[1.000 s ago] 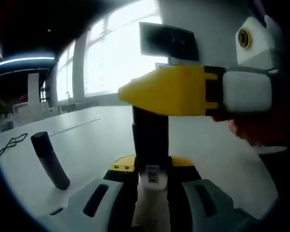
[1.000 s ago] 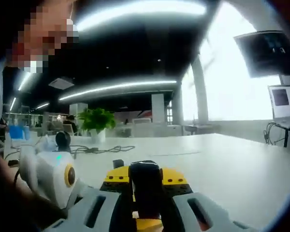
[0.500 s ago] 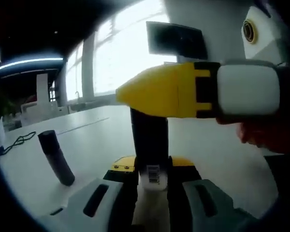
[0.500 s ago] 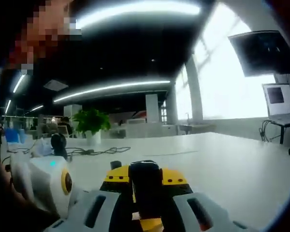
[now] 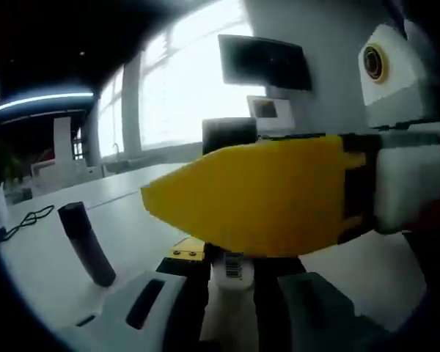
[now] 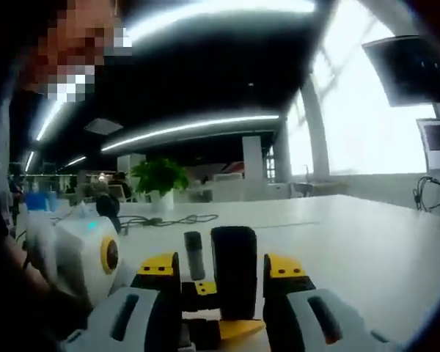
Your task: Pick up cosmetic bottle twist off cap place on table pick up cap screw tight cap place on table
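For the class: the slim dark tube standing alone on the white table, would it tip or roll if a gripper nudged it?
The dark tube stands tall and narrow on a small base and already leans, so it would probably tip easily. Its round body suggests it would roll once down on the smooth white table. It looks rigid, probably light.

I get strong daylight from the windows (image 5: pixel 180 88), blown out to white at upper centre of the left gripper view. Ceiling light strips (image 6: pixel 198 126) streak across the dark upper half of the right gripper view. Everything looks soft, and edges bend and darken.
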`<state>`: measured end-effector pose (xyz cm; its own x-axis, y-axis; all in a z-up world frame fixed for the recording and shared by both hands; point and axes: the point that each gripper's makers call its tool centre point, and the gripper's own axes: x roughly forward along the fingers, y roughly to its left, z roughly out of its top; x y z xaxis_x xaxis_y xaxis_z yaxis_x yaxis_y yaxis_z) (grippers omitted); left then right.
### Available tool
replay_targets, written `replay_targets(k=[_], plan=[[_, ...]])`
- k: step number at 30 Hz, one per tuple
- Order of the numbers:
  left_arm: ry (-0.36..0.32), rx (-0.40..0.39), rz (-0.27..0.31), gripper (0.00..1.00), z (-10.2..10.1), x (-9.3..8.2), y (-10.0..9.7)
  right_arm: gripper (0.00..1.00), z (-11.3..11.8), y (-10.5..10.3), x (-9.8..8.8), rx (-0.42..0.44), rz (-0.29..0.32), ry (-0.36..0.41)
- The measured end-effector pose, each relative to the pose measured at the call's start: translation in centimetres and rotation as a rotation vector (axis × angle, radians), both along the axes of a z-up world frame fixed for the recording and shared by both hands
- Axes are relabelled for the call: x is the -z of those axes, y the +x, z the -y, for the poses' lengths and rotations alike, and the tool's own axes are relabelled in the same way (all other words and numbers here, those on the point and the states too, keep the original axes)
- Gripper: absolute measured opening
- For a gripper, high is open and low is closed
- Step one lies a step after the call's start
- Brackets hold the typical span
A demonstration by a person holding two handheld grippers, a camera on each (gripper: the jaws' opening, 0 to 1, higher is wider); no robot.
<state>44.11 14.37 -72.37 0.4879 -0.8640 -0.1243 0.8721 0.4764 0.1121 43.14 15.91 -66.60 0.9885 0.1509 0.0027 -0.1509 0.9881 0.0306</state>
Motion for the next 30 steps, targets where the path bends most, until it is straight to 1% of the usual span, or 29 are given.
replay_targets(k=[1,2,6,10,17,19,20,22,27,30], plan=[[-0.001,0.001,-0.001,0.12,0.0,0.0,0.0,0.37,-0.1,0.0,-0.1,-0.017,0.008,-0.024],[-0.001,0.004,0.0,0.12,0.0,0.0,0.0,0.37,0.0,0.0,-0.1,-0.021,0.01,-0.025],[-0.006,0.037,0.001,0.13,0.3,0.0,-0.2,0.37,0.7,0.3,-0.2,-0.035,0.016,-0.017],[-0.009,0.032,-0.014,0.13,0.3,0.1,0.0,0.36,1.5,0.3,-0.3,-0.049,0.032,-0.003],[-0.013,0.048,-0.034,0.13,0.3,0.3,0.2,0.35,1.3,0.1,0.1,-0.1,0.025,-0.021],[-0.011,0.037,-0.029,0.13,0.3,0.3,0.5,0.35,1.1,0.0,0.1,-0.112,0.024,-0.023],[-0.012,0.035,-0.028,0.13,0.3,0.3,0.6,0.35,1.1,0.0,0.0,-0.122,0.029,-0.009],[-0.014,0.028,-0.031,0.13,0.2,0.3,0.7,0.34,1.3,0.1,0.0,-0.122,0.028,-0.013],[-0.016,0.054,-0.031,0.13,0.3,0.3,0.3,0.34,1.4,0.3,0.1,-0.151,0.02,-0.022],[-0.015,0.052,-0.032,0.13,0.3,0.3,0.4,0.33,1.2,0.2,0.1,-0.173,0.014,-0.026]])
